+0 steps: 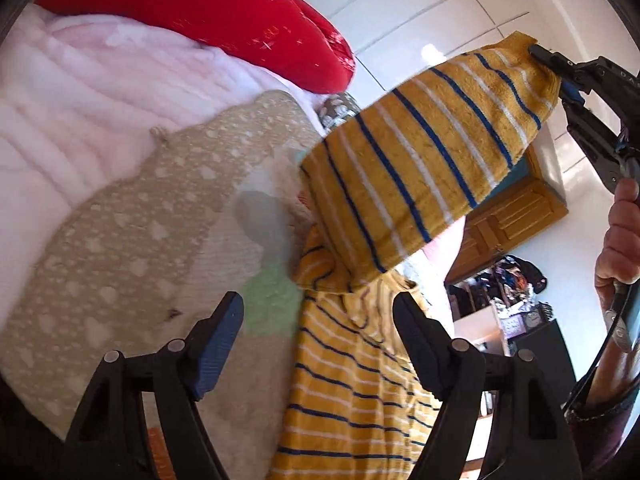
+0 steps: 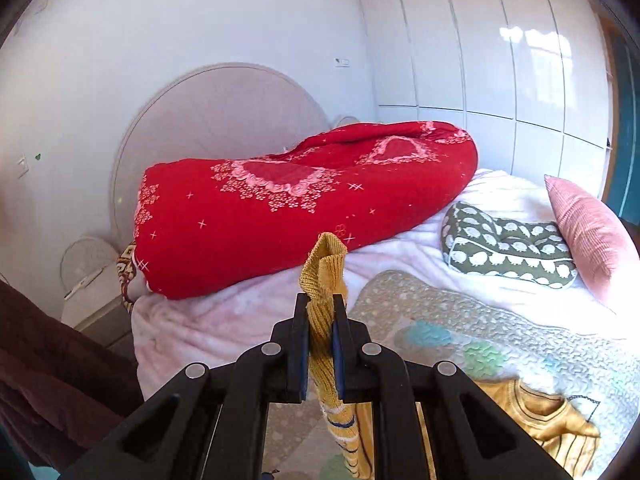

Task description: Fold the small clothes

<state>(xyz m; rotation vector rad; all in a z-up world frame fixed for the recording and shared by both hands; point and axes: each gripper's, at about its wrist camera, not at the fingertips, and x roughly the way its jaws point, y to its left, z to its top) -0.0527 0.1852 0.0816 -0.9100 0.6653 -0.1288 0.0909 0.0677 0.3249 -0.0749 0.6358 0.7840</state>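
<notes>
From the left wrist view, the left gripper (image 1: 318, 346) has its jaws spread wide with nothing between them, and it hangs over the bed. The yellow striped top (image 1: 420, 152) is up in the air. One end of it is pinched by the right gripper (image 1: 550, 66) near the top right, and the rest droops down toward the beige quilted mat (image 1: 120, 232) on the pink blanket (image 1: 60, 120). A hand (image 1: 618, 236) holds that right tool. I think the folding has only begun, because the top hangs loose and long and no neat fold shows yet. It looks to me like it still has to be laid flat and folded. From the right wrist view, the right gripper (image 2: 320, 344) is clamped tight on a knit edge of the yellow striped top (image 2: 324, 280), which sticks up past the fingertips. A second yellow garment (image 2: 548, 420) lies rumpled on the mat at the lower right, not folded either. A red quilt (image 2: 300, 200) is rolled at the head of the bed. I see no basket, box or bin anywhere, so nothing is in one.
</notes>
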